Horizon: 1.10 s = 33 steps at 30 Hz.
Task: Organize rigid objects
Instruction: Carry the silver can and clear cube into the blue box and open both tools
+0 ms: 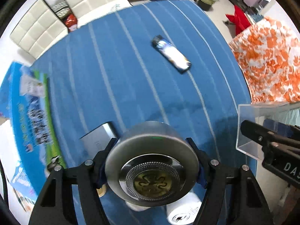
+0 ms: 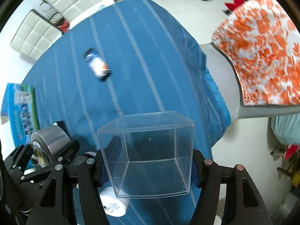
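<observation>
My left gripper (image 1: 151, 161) is shut on a round grey metal speaker (image 1: 151, 168), held above the blue striped tablecloth (image 1: 112, 75); the same speaker (image 2: 46, 144) shows at the lower left of the right wrist view. My right gripper (image 2: 147, 161) is shut on a clear plastic box (image 2: 148, 155), empty, open side facing me; that box (image 1: 251, 129) sits at the right edge of the left wrist view. A dark lighter with a bright print (image 1: 171, 53) lies farther out on the cloth, also in the right wrist view (image 2: 97, 66). A grey flat device (image 1: 97, 140) lies under the speaker.
White rolls (image 1: 183, 210) lie near the front edge; one roll (image 2: 114, 204) shows below the box. A blue-green printed carton (image 1: 31, 112) lies at the left. An orange-white cloth (image 2: 262, 52) covers a surface at the right. White padded chairs (image 1: 46, 28) stand beyond the table.
</observation>
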Available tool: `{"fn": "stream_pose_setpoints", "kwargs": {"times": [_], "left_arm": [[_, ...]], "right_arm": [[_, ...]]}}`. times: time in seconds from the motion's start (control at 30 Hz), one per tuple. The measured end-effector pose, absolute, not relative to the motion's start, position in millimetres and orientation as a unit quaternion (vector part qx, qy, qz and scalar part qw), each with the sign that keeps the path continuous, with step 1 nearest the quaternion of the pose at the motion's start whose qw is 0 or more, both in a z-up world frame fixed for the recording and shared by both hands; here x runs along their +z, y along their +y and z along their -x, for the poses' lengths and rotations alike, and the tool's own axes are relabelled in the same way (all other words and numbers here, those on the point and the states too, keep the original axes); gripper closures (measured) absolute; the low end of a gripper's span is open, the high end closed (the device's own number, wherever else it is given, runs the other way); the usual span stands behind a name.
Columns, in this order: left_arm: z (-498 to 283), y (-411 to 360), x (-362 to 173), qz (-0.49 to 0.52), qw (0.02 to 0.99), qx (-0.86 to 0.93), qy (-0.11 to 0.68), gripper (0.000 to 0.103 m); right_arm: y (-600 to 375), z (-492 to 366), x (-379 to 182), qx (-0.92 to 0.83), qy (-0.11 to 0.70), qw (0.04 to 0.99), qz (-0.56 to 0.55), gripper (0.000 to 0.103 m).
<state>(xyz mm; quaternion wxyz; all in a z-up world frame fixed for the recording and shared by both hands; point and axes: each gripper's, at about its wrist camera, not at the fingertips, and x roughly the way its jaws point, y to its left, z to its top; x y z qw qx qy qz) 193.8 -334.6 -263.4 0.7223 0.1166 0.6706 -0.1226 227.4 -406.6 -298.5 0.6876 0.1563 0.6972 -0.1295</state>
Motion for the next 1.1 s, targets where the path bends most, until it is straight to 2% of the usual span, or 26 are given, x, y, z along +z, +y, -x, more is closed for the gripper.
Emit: {"fn": "stream_pose_setpoints", "kwargs": {"times": [0.3, 0.67, 0.87, 1.1], "left_arm": [[-186.2, -254.3, -194.3, -0.072, 0.759, -0.098, 0.64, 0.034], [-192.7, -127.5, -130.5, -0.037, 0.788, -0.076, 0.61, 0.034], [-209.7, -45.8, -132.4, -0.024, 0.791, -0.049, 0.609, 0.034], [-241.2, 37.2, -179.1, -0.005, 0.776, -0.029, 0.63, 0.034]], "right_arm": [[-321.0, -254.2, -236.3, -0.079, 0.671, 0.729, -0.113, 0.036], [-163.3, -295.4, -172.6, -0.021, 0.629, 0.772, -0.087, 0.036], [-82.7, -329.2, -188.6, -0.001, 0.63, 0.772, -0.079, 0.036], [-19.5, -379.3, -256.8, -0.007, 0.656, 0.75, -0.081, 0.036]]}}
